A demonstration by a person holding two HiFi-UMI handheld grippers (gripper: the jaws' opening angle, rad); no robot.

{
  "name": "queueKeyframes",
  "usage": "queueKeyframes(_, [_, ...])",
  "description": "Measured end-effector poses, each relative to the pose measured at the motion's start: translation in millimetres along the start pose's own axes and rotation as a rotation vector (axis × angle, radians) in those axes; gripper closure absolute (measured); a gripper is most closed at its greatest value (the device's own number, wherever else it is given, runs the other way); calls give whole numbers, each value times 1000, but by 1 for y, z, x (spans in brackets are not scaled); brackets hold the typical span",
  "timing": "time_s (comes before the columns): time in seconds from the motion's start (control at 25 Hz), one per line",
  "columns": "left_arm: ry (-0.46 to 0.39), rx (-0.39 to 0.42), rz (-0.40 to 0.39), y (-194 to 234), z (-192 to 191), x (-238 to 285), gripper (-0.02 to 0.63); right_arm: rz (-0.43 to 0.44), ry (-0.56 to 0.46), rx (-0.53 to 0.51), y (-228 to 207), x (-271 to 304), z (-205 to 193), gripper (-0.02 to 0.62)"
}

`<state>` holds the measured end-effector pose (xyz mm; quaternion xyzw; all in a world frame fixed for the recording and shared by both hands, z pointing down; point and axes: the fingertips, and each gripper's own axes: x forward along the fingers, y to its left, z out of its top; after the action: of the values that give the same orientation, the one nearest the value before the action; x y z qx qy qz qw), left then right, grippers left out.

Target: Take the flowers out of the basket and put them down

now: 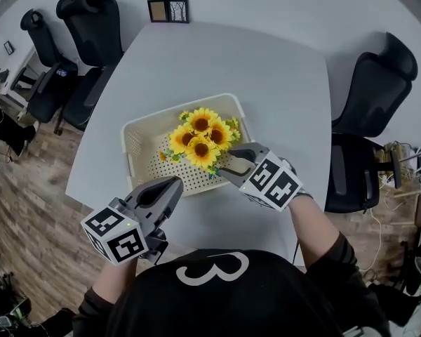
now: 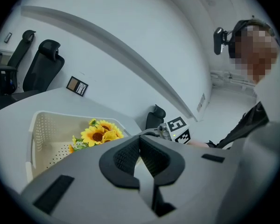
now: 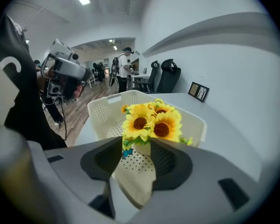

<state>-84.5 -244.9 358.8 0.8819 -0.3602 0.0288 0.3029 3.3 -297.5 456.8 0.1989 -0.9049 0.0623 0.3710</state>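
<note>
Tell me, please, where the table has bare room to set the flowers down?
Widest bare patch: the table between the basket and the picture frame. Another runs right of the basket to the table's edge. Crowded: the near strip, where the left gripper and right gripper are, and the basket itself, holding the flowers.

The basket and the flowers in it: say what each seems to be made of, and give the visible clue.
Basket: looks like moulded plastic, cream and matte; its walls and floor carry regular rows of small holes. Flowers: probably artificial, fabric or plastic; the petals are an even, saturated yellow and all alike, though the pictures cannot settle it.
</note>
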Motion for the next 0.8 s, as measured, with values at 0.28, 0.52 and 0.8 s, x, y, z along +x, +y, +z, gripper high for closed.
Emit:
queueKeyframes(0.28, [7,6,-8,26,1,-6,594,-9,122,62,-15,25,-4,349])
queueKeyframes(0.52, [35,-15,-26,44,-9,3,594,34,277,53,-10,27,-24,345])
queueKeyframes(0.8, [52,-24,-57,51,-19,0,594,33,355,61,-7,42,-26,345])
